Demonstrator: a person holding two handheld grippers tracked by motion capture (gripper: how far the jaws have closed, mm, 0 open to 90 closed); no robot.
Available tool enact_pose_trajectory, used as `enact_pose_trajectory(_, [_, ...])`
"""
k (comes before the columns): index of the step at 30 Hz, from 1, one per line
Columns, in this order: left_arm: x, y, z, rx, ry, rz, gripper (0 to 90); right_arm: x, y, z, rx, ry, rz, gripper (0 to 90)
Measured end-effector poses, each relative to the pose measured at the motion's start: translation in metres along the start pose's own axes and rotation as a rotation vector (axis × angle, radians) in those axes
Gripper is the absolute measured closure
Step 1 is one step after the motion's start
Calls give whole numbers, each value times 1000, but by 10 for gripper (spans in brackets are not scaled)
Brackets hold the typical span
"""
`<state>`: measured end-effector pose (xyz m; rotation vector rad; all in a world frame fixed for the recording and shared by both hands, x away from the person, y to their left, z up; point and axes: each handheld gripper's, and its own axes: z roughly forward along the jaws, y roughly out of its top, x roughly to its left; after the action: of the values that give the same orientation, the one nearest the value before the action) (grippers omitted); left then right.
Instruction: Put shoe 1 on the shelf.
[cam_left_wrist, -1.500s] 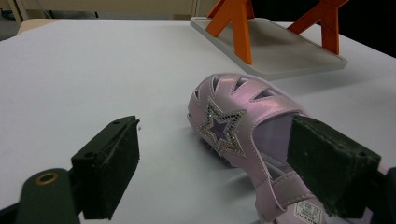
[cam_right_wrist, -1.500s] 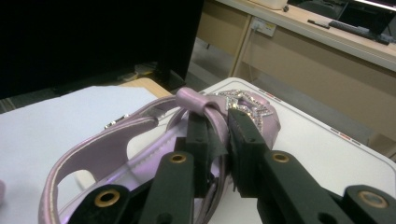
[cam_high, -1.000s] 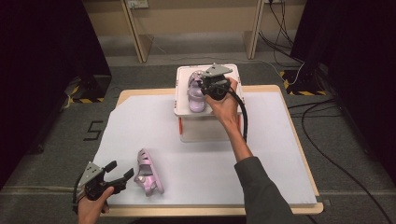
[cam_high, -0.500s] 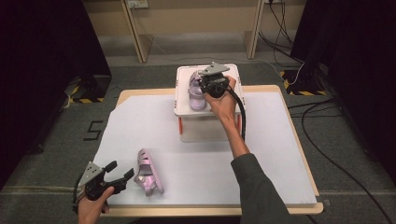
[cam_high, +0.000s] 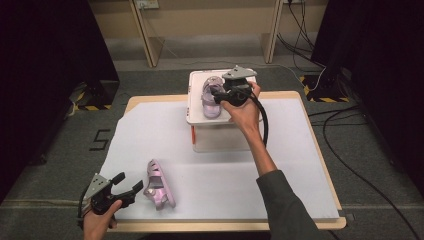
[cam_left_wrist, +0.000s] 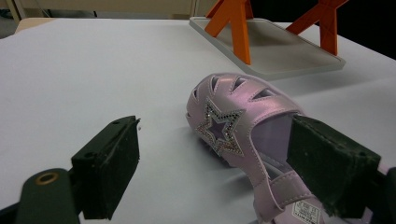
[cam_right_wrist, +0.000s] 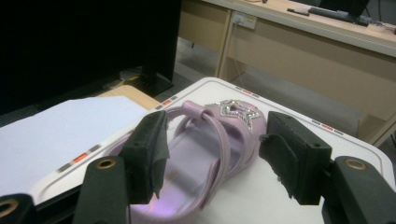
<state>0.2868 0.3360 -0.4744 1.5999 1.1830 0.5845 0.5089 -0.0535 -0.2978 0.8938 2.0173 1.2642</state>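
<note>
Left gripper: the left gripper (cam_high: 126, 185) sits at the table's near left corner, in the same place as in the earlier high views, its jaws apart and empty.
Near sandal: the second sandal (cam_high: 159, 183) lies on the white sheet (cam_high: 210, 170) near the table's (cam_high: 320, 150) near edge, just right of that gripper; in the left gripper view the star-trimmed toe (cam_left_wrist: 224, 126) lies between the two pads, touching neither that can be made out.
Box: the white lidded box (cam_high: 197, 117) stands at the middle of the far edge, unmoved.
Far sandal: the first sandal (cam_right_wrist: 205, 154) rests on the box lid towards its left edge, star end away from the gripper.
Right gripper: the right gripper (cam_right_wrist: 212, 156) hovers over the lid; its jaws have just been opening, and the pads now stand clear either side of the sandal's heel strap, which lies between them unpressed.
Change: the right jaws were closed on this sandal half a second ago; now it is let go, in the same spot on the lid.
Meaning: the first sandal looks delivered, and the near one is probably next for pickup.
</note>
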Motion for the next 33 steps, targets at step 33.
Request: enact_pose_trajectory(33, [3, 0, -1, 1, 11, -4, 165, 120, -89, -58, 8, 275, -58, 377])
